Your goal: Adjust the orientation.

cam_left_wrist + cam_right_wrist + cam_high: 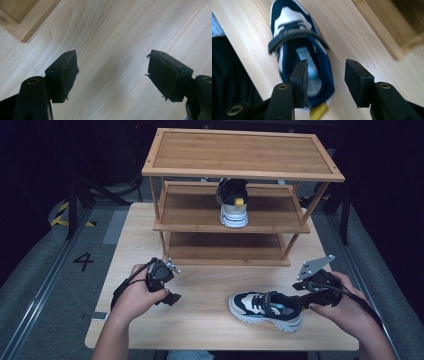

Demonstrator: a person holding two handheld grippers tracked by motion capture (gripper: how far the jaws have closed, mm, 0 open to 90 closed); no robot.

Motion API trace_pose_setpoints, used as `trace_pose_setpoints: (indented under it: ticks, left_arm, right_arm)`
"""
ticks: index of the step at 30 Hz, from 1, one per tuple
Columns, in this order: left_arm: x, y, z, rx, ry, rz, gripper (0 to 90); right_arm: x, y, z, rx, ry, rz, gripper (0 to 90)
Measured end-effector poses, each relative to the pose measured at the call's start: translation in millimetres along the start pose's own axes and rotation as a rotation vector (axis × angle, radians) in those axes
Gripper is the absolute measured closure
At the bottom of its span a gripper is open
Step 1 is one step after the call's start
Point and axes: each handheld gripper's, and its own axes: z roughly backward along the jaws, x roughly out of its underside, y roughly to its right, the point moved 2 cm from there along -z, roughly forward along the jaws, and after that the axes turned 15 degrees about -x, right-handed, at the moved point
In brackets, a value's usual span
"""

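**Right jaws apart at the heel of the table sneaker**

The table (150,227) carries everything else. The 3-tier wooden rack (240,152) stands at its far side, and all places below are given from that rack. On the rack's middle shelf a second sneaker (232,202) sits toe toward the person, seen in the high view.

In front of the rack and toward its right end, the navy-and-white sneaker (265,306) lies upright on its sole, toe pointing left. The right gripper (306,301) is at this shoe's heel. The right gripper view adds what the high view hides: the jaws stand apart, 1 over the shoe's opening and 1 outside its heel wall, with the sneaker (299,47) stretching away and a yellow heel tab below.

In front of the rack's left end, the left gripper (170,285) is held above bare wood. The left gripper view shows its jaws wide with nothing between them, and a corner of the rack (27,20) at upper left.
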Motion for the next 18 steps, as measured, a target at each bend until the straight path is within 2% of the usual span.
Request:
trace_pose_setpoints:
  ticks: [2, 5, 9, 11, 18]
  left_arm:
    - [9.3, -2.5, 2.0, -0.018, 0.001, 0.017, 24.3]
    - [15.3, -3.7, 4.0, -0.028, 0.001, 0.029, 24.3]
    - [25.0, -4.8, 8.0, -0.036, 0.003, 0.054, 24.3]
    - [29.7, -5.2, 9.6, -0.036, -0.002, 0.064, 24.2]
    - [37.0, -7.8, 10.8, -0.045, -0.005, 0.075, 24.2]
  right_arm:
    - [-7.8, 6.5, -11.6, -0.023, -0.014, 0.015, 55.4]
    - [-11.7, 9.8, -20.1, -0.041, -0.031, 0.023, 55.5]
    - [-16.5, 15.6, -37.2, -0.075, -0.086, 0.047, 58.7]
    - [-18.3, 17.4, -45.6, -0.081, -0.116, 0.06, 59.2]
    - [-22.8, 21.3, -63.2, -0.092, -0.169, 0.089, 63.8]
